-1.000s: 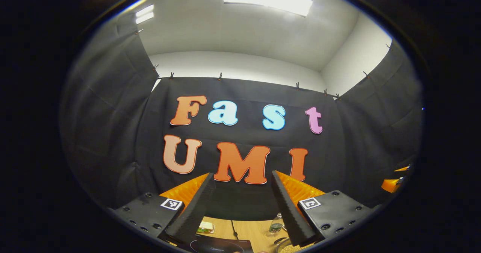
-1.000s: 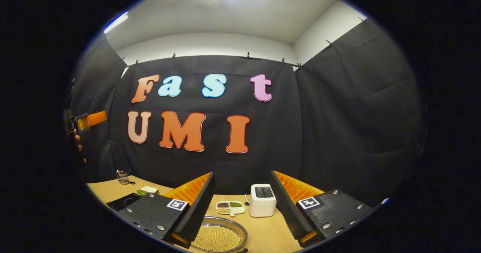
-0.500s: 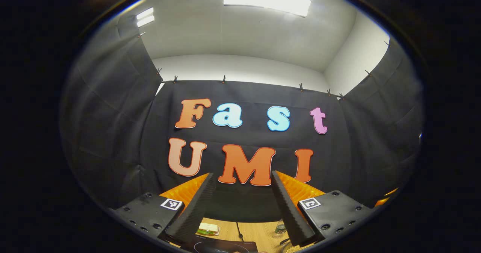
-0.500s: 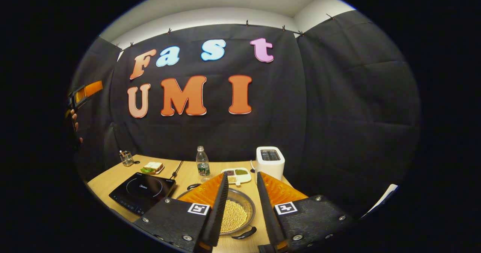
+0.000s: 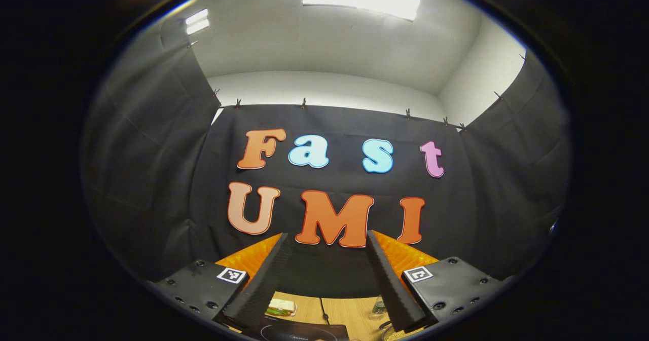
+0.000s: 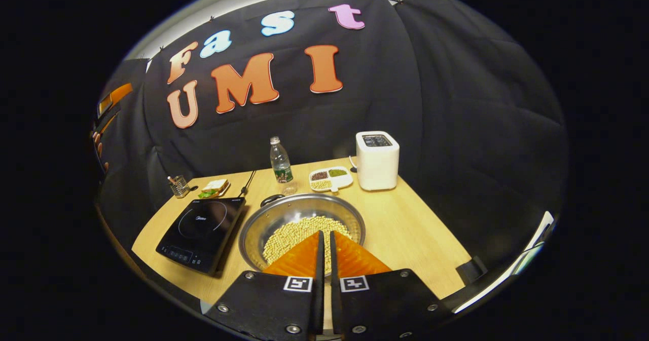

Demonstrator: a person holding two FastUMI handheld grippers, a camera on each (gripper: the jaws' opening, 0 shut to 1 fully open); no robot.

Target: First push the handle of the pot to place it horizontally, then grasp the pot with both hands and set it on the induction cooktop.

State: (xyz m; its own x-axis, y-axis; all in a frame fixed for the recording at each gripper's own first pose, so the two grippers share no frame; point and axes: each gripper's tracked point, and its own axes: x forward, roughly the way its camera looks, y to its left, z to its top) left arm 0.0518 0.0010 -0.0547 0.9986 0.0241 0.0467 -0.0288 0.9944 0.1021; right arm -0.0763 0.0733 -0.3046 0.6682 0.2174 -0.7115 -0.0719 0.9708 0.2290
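On the table (image 6: 416,229): pot (image 6: 301,224) sitting just right of the induction cooktop (image 6: 203,232), not on it.
Right gripper (image 6: 325,239) is hanging over the pot's near rim, fingers nearly closed, holding nothing. Left gripper (image 5: 324,260) is pointing at the booth wall, fingers wide apart, gripping nothing.

A silvery pot (image 6: 302,223) of pale-yellow beans, black induction cooktop (image 6: 202,232), white toaster (image 6: 377,159), light-wood table (image 6: 416,232).

Bare table (image 6: 405,224) right of pot (image 6: 301,224); cooktop (image 6: 203,229) tight on left, bottle (image 6: 280,161) behind.
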